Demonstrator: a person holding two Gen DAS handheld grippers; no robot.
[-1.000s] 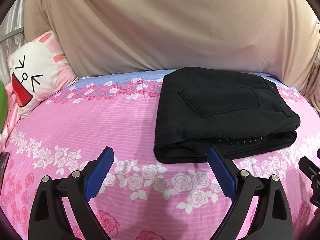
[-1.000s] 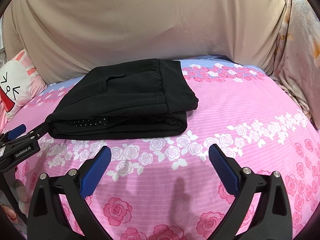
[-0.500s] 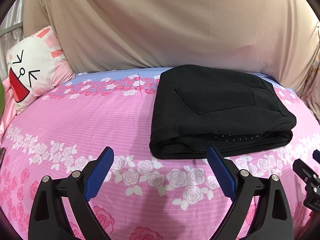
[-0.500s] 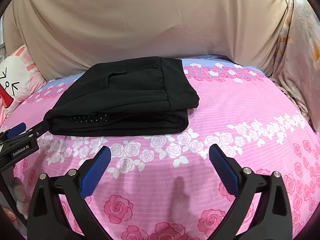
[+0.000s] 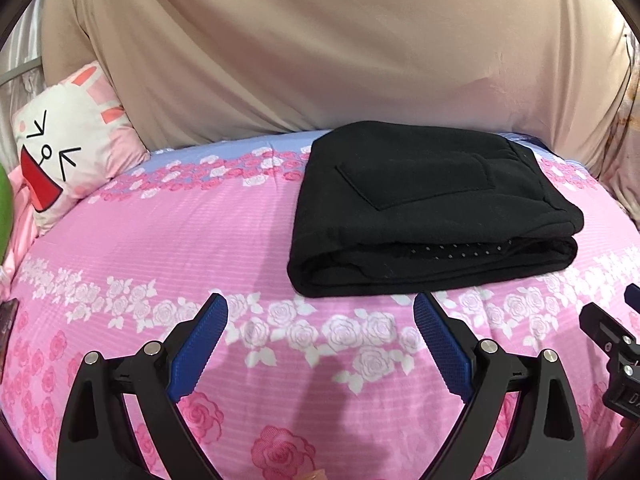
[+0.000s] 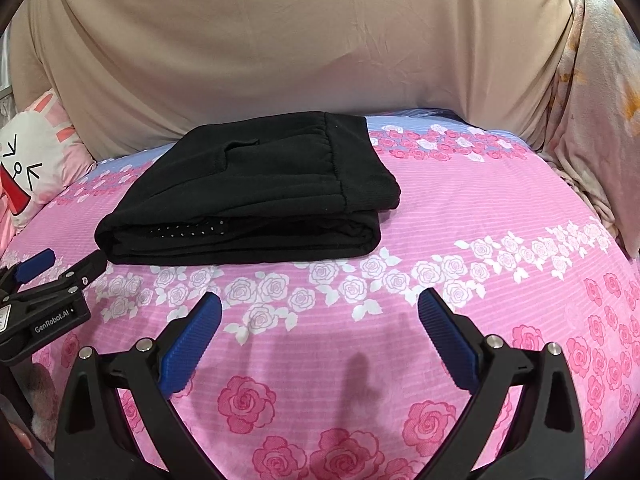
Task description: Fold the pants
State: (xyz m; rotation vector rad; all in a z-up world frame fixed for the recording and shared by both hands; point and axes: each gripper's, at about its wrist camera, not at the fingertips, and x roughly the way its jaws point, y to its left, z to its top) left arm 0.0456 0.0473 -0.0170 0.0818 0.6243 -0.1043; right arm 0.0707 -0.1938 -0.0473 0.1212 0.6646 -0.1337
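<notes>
The black pants point(image 5: 424, 208) lie folded in a flat stack on the pink rose-print bed sheet point(image 5: 180, 248), pocket side up; they also show in the right wrist view point(image 6: 256, 192). My left gripper point(image 5: 320, 312) is open and empty, hovering over the sheet just in front of the stack's left part. My right gripper point(image 6: 320, 308) is open and empty, over the sheet in front of the stack's right end. Each gripper shows at the edge of the other's view: the right one point(image 5: 612, 344) and the left one point(image 6: 52, 280).
A white and pink cartoon-face pillow point(image 5: 68, 152) leans at the back left. A beige cloth point(image 5: 320, 48) hangs behind the bed. A floral cloth point(image 6: 592, 100) hangs at the right. The sheet point(image 6: 480, 208) stretches to the right of the pants.
Both grippers have drawn back slightly from the folded pants and stayed open. The pants have not moved.
</notes>
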